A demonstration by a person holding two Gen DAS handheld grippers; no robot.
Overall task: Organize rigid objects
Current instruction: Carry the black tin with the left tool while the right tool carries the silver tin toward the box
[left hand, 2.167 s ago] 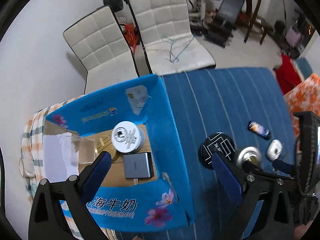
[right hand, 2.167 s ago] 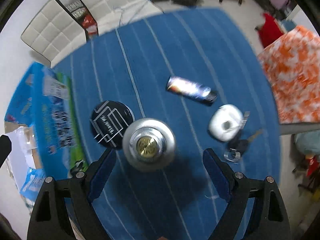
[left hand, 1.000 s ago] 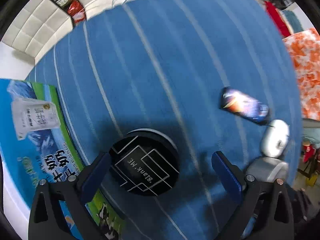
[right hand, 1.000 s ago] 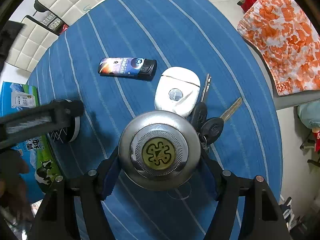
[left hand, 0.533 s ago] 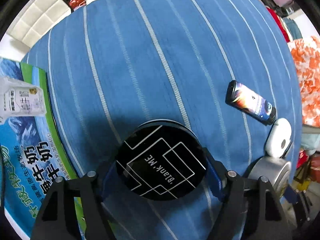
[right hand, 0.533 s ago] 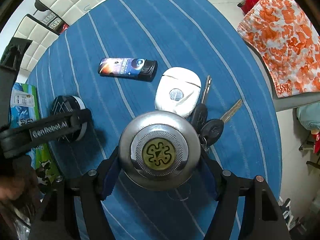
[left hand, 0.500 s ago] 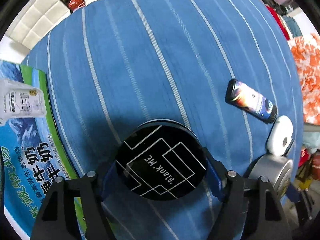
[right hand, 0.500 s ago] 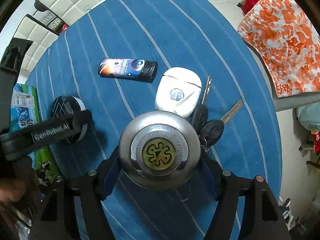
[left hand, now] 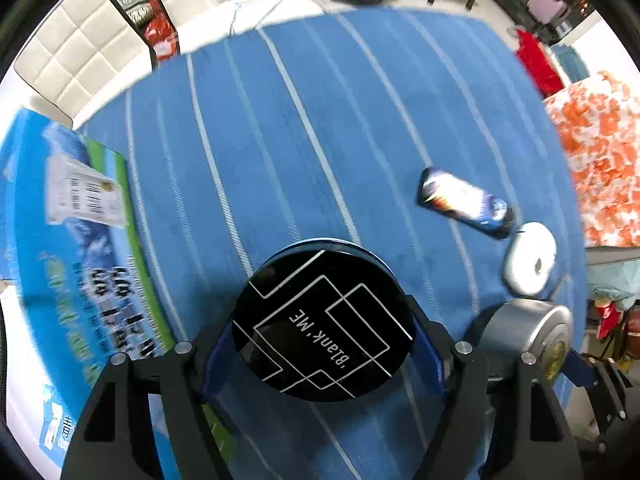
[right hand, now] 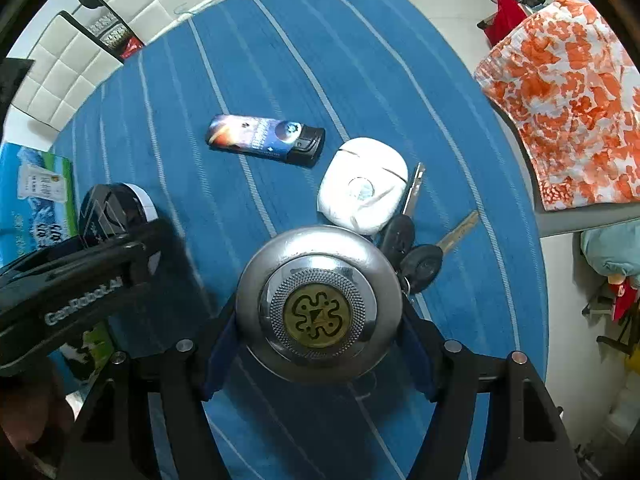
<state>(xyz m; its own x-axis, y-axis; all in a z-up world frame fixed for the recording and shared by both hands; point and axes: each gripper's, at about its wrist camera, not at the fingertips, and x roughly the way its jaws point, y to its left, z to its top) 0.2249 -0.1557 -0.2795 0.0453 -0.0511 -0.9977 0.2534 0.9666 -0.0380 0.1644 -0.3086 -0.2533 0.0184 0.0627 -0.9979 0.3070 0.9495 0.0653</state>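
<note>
Left tongs (left hand: 322,344) clamp black round tin (left hand: 322,326), seemingly just off blue-striped counter (left hand: 320,120). Right tongs (right hand: 318,344) grip silver bell (right hand: 318,308) beside keys (right hand: 416,248), white case (right hand: 364,184).

Black gripper (right hand: 320,356) frames, blue pads (right hand: 218,356), silver screws, white "GenRobot.AI" txt

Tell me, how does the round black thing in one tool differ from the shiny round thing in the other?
The black disc has a flat dark top with white lines and the words "Blank.ME"; the silver bell-like dome is rounded, polished metal with a gold emblem at its centre. The disc sits in the left tool, the dome in the right tool. Both are round and clamped between blue pads above the blue striped cloth.
</note>
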